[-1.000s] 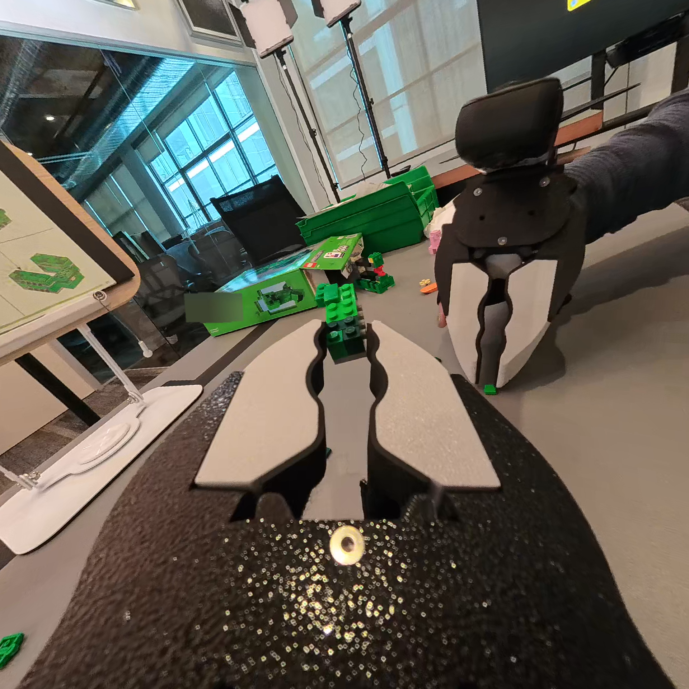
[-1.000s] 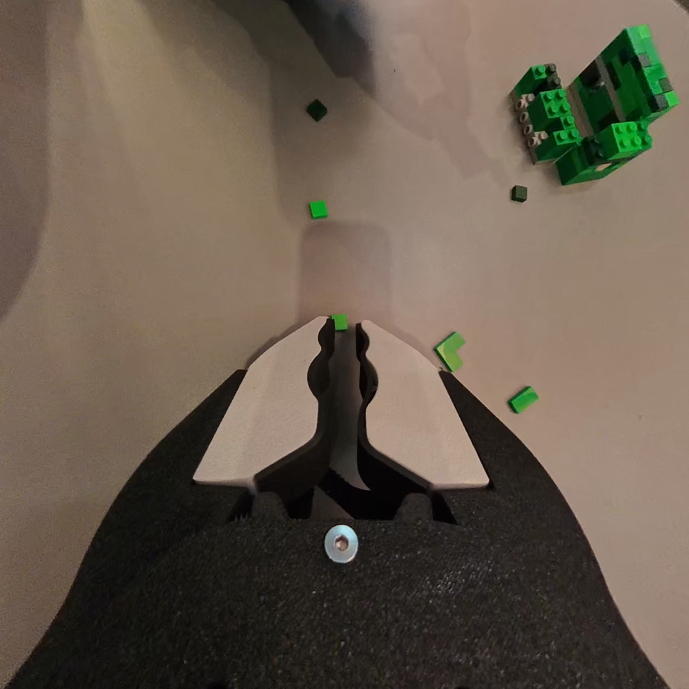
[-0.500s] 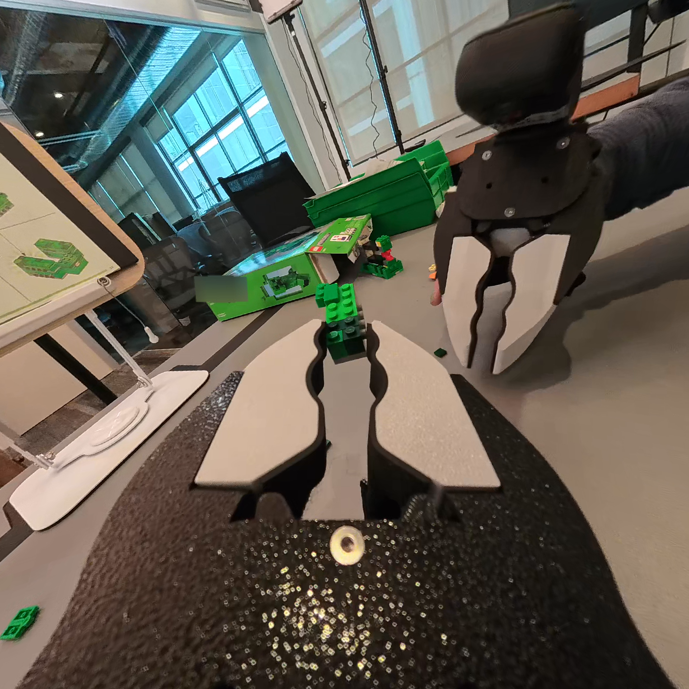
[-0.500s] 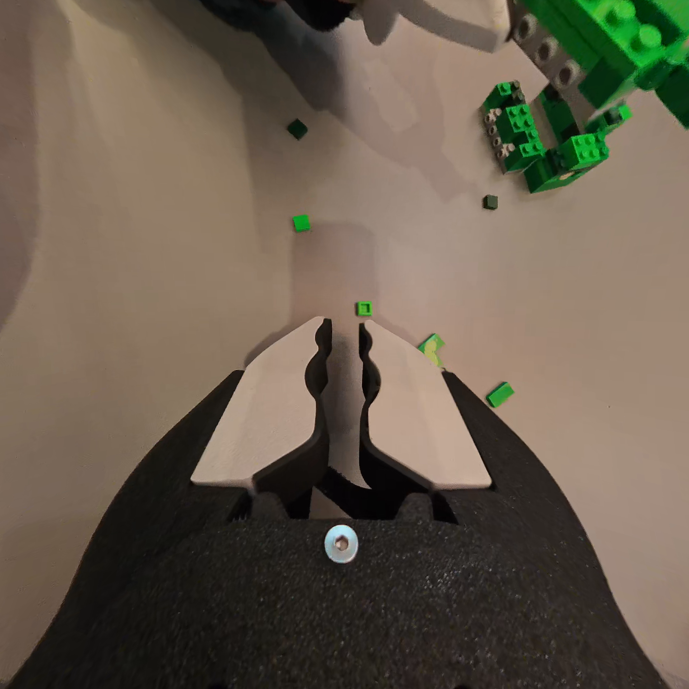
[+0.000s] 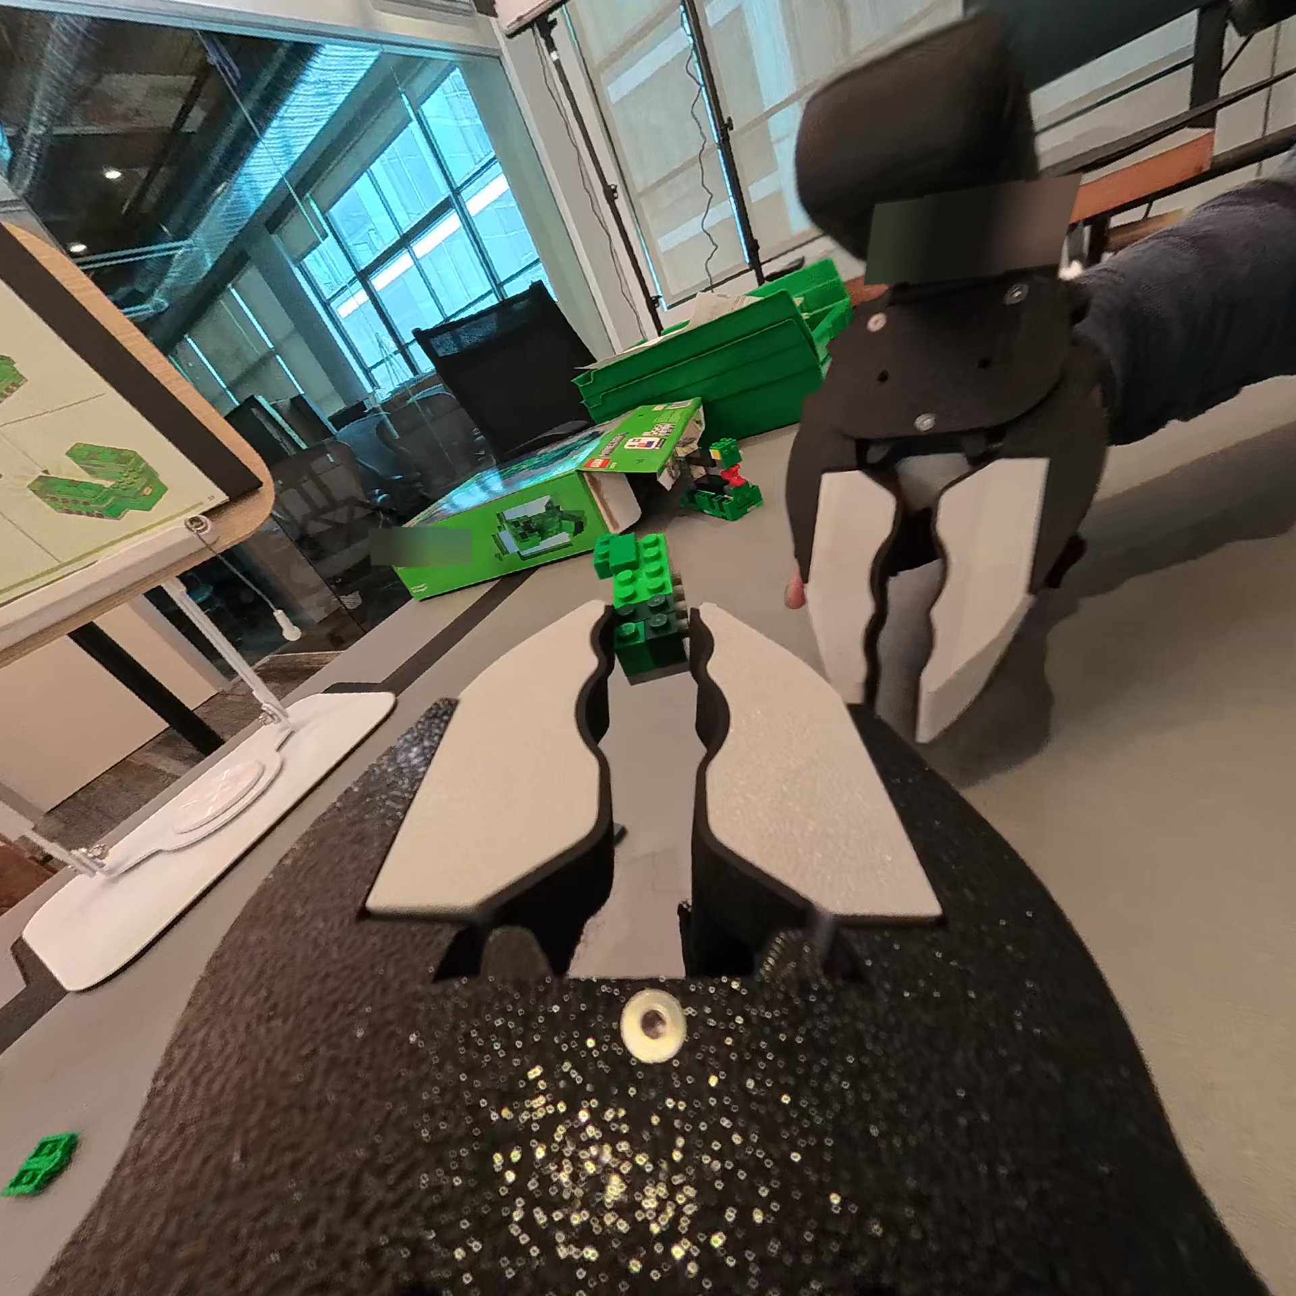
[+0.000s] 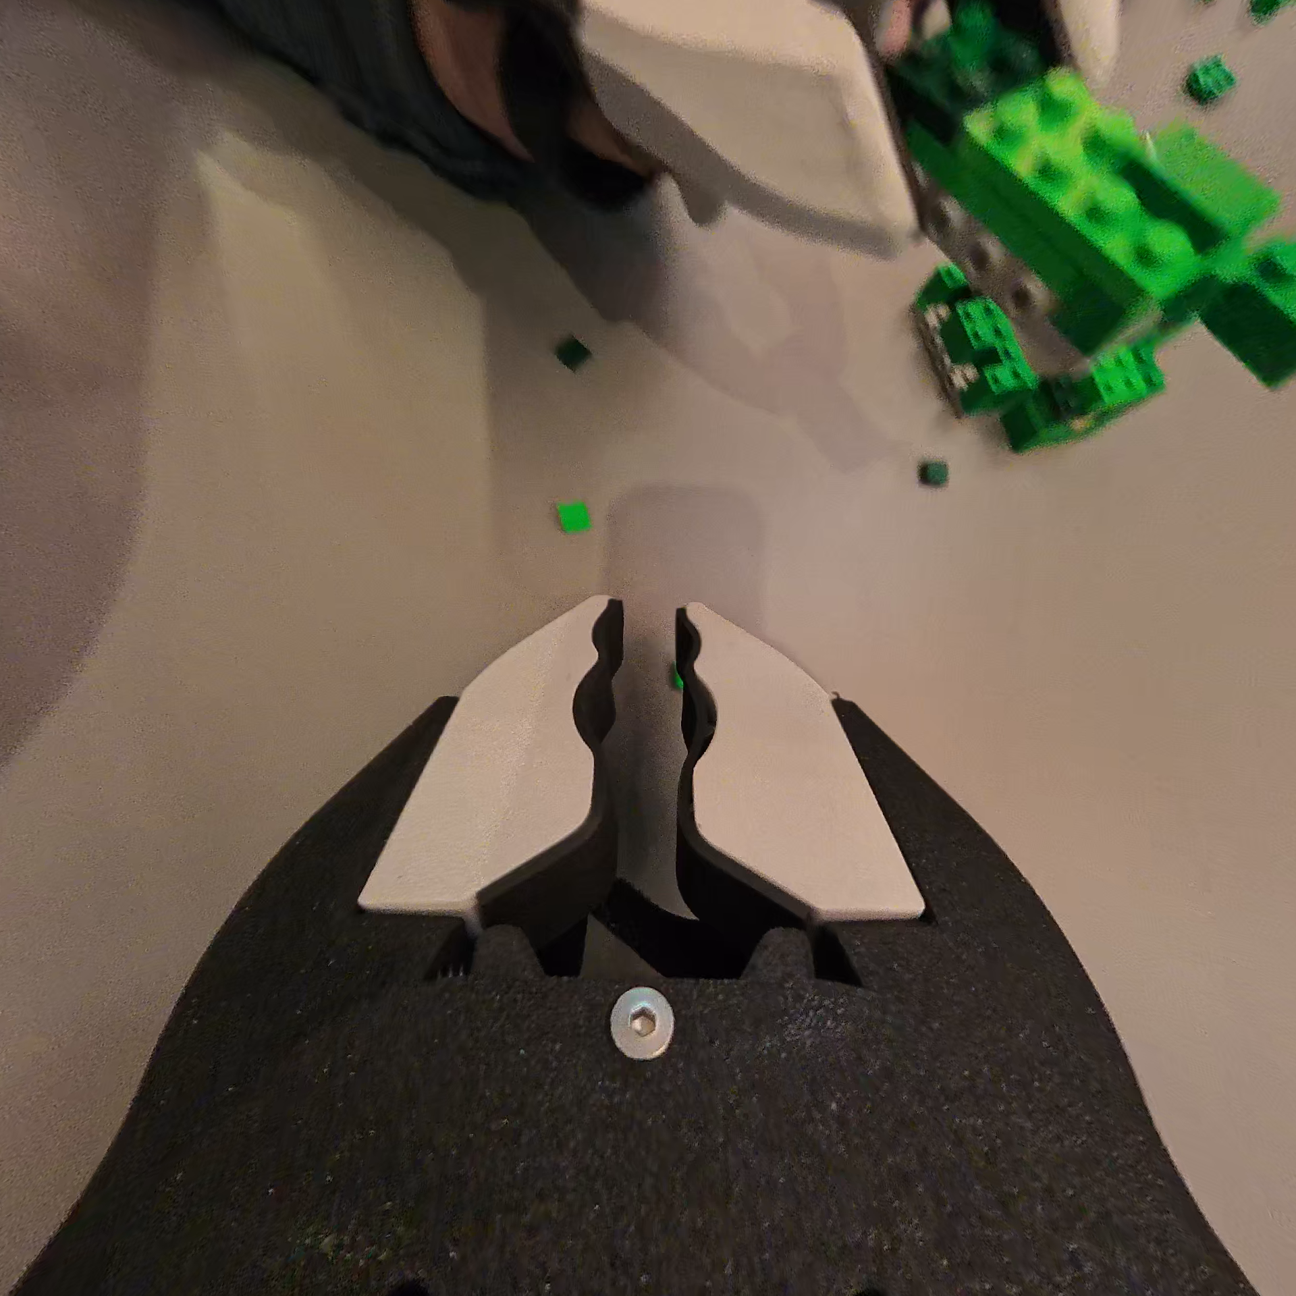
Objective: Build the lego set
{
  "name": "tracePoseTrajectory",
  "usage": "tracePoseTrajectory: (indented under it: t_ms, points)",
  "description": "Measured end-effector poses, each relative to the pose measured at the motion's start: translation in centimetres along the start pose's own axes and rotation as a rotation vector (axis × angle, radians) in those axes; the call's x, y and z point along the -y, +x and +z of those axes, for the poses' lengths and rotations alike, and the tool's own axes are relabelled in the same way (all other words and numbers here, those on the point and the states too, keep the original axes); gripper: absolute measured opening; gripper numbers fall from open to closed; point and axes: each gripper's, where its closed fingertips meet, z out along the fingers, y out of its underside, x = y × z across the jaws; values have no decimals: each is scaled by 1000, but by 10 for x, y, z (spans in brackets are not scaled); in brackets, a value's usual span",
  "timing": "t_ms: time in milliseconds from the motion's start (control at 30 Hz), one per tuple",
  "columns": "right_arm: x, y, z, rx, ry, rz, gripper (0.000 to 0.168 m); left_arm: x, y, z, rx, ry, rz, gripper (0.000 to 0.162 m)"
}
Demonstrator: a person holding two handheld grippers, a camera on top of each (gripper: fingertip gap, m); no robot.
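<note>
My left gripper (image 5: 649, 611) is shut on a green and dark-green brick assembly (image 5: 642, 603) and holds it above the grey table. It also shows blurred at the top of the right wrist view, with the assembly (image 6: 1094, 210) in its fingers (image 6: 757, 140). My right gripper (image 6: 649, 609) is slightly open and empty, pointing down over the table. A small bright green tile (image 6: 677, 677) peeks out between its fingers, on the table below. In the left wrist view the right gripper (image 5: 894, 715) hangs just right of the held assembly. A second green build (image 6: 1017, 379) lies on the table.
Loose small tiles lie on the table: bright green (image 6: 574, 517), dark green (image 6: 573, 352) and dark (image 6: 933, 473). A green set box (image 5: 519, 519), green bins (image 5: 701, 372), a small figure build (image 5: 722, 484) and an instruction page on a white stand (image 5: 84, 449) stand beyond. Across from one pair of fingers to the other is roughly 10 cm.
My right gripper let go of the small green tile, opened a little and rose off the table. My left gripper moved closer to it with the assembly.
</note>
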Motion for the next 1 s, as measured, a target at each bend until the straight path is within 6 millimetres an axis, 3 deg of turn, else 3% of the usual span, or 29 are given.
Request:
tracePoseTrajectory:
  t_ms: [233,400,700,833,1000]
  points:
    - [16,-22,15,90,24,-88,13,0,-4,-1,11,5,-15,19]
    - [12,-24,30,108,-12,-124,13,1,-3,-1,1,10,-14,19]
    - [14,-22,32,85,-9,-111,7,0,-5,-2,23,6,-14,19]
    - [30,1,9,-93,52,-76,7,-6,-24,-4,162,-55,-46,19]
    - [70,49,-38,-336,210,78,7,-12,-24,-2,218,-122,-9,19]
